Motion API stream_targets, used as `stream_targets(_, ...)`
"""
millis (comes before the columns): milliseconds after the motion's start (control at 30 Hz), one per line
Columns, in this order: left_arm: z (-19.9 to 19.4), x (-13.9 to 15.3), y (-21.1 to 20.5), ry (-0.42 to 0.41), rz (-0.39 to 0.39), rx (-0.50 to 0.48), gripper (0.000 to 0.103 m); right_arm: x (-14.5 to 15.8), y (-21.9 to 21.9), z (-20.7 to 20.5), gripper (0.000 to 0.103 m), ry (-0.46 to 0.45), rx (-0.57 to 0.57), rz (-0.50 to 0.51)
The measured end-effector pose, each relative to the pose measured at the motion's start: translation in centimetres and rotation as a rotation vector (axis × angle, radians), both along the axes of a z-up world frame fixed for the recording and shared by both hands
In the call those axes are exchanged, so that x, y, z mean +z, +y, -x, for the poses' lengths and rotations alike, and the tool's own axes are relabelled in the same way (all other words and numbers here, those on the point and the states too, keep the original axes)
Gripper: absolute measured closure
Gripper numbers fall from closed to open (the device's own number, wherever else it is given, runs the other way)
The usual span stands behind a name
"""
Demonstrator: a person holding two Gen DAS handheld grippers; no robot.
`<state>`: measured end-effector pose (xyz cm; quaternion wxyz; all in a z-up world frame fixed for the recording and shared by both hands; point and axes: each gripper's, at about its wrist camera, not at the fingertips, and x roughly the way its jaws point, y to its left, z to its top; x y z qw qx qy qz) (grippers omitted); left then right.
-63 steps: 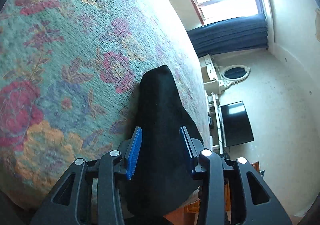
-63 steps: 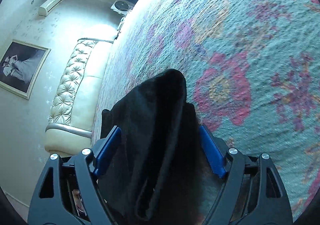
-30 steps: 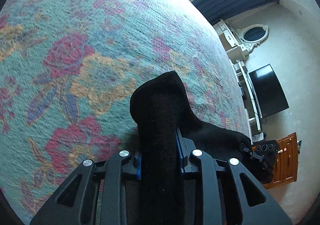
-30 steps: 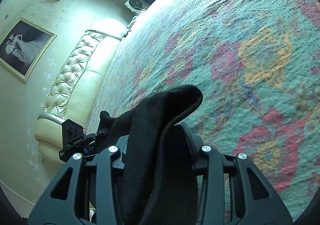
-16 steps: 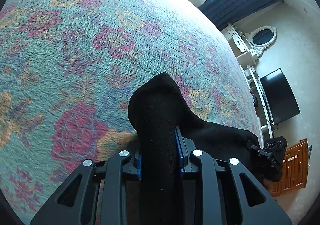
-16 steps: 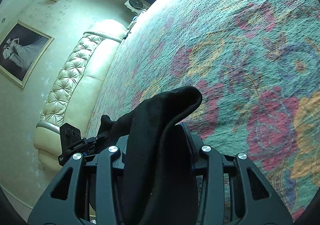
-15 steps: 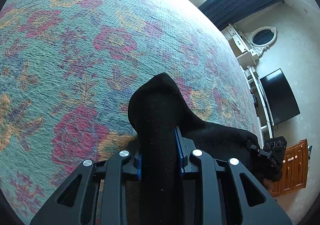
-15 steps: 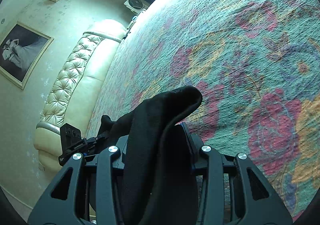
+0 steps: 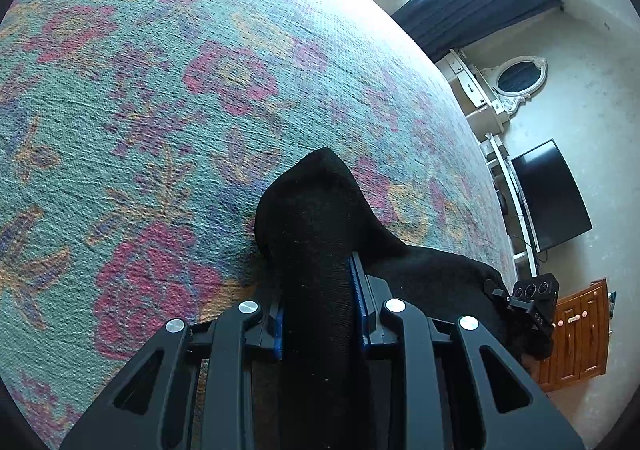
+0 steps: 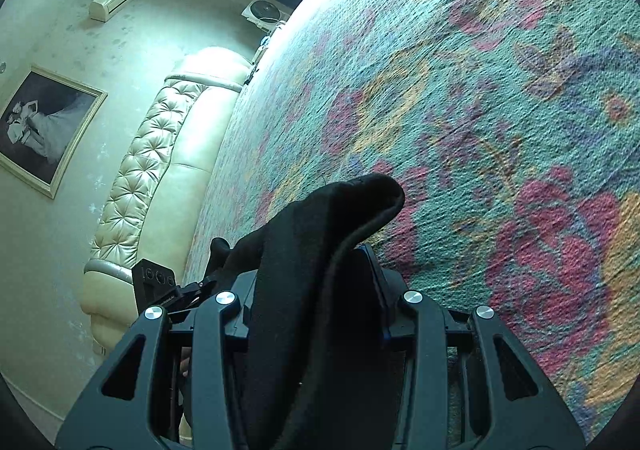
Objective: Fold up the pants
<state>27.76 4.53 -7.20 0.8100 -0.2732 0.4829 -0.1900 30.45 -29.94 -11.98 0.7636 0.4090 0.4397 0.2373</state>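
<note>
Between both sets of jaws, black pants point(image 9: 316, 234): left gripper point(image 9: 318, 314) & right gripper point(image 10: 316, 290) each clamped on an edge, over floral bedspread point(image 9: 160, 90). Keep cloth taut btwn them, move level, lay flat w/ edges aligned.

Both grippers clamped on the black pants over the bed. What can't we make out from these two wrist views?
- Left wrist view: left gripper pads mostly covered by the pants; only blue slivers show.
- Right wrist view: right gripper fingertips buried under the fabric.
- Both views: the pants' lower part is cut off by the bottom edge, so which part is held, and fold progress, can't be told.
- Person's hands: behind the cameras.
- Bedspread: the part under the cloth is hidden.
</note>
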Motion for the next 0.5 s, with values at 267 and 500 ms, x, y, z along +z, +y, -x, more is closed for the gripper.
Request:
stream_targets(267, -0.2, -0.1, -0.1, -0.008, 0.008, -0.001, 0.076, -0.3, -0.7, 0.6, 0.063, -0.016, -0.008, -0.016)
stream_targets(500, -0.2, -0.4, 0.3, -0.015, 0.056, -0.017, 0.07, -0.4, -1.1, 1.0, 0.059, -0.026, -0.024, -0.026)
